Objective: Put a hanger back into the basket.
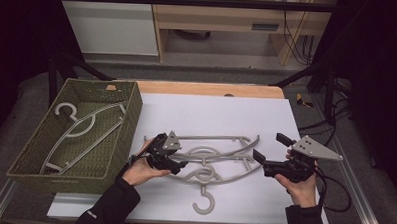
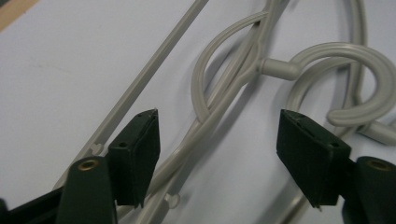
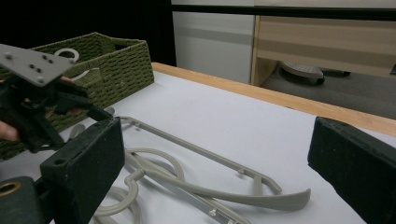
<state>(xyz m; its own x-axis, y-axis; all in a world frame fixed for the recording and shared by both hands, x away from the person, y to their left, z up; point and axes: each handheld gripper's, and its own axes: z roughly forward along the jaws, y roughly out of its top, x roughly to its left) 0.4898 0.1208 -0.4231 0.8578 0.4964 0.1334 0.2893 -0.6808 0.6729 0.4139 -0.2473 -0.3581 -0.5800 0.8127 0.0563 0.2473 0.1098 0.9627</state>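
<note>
Reaching: I have my left gripper [image 1: 180, 166] down over the tangle of grey hangers [image 1: 220, 160] on the white table [image 1: 226, 113], so I judge the step in hand to be the approach for a pick, with the woven basket [image 1: 32, 148] as the likely destination (one hanger in the basket [image 1: 83, 128] already lies there)
Left tool state: jaws spread wide with nothing between the pads; in the left gripper view a curved hanger arm [image 2: 219, 112] runs up through the gap and a hook [image 2: 345, 74] curls just ahead of the far jaw
Right tool state: my right gripper [image 1: 257, 155] is held wide open too, empty, hovering just off the hangers' end nearest it
Where the hangers are: flat on the table, overlapped, directly under and ahead of the left jaws, between my two tools; the basket sits well off beyond the left gripper's outer side
Next move, as I judge it: lower and close on one single arm, not two crossed ones, or the interlocked hooks may drag a second hanger along
What the left gripper view adds: how the hooks thread through each other
What the right gripper view adds: a low side look at the curved end of the hanger [image 3: 285, 198] and the left gripper [image 3: 100, 113] beside the basket [image 3: 116, 70]
What the high view adds: the whole layout, both hands and the loose hook [image 1: 204, 201] nearest me
</note>
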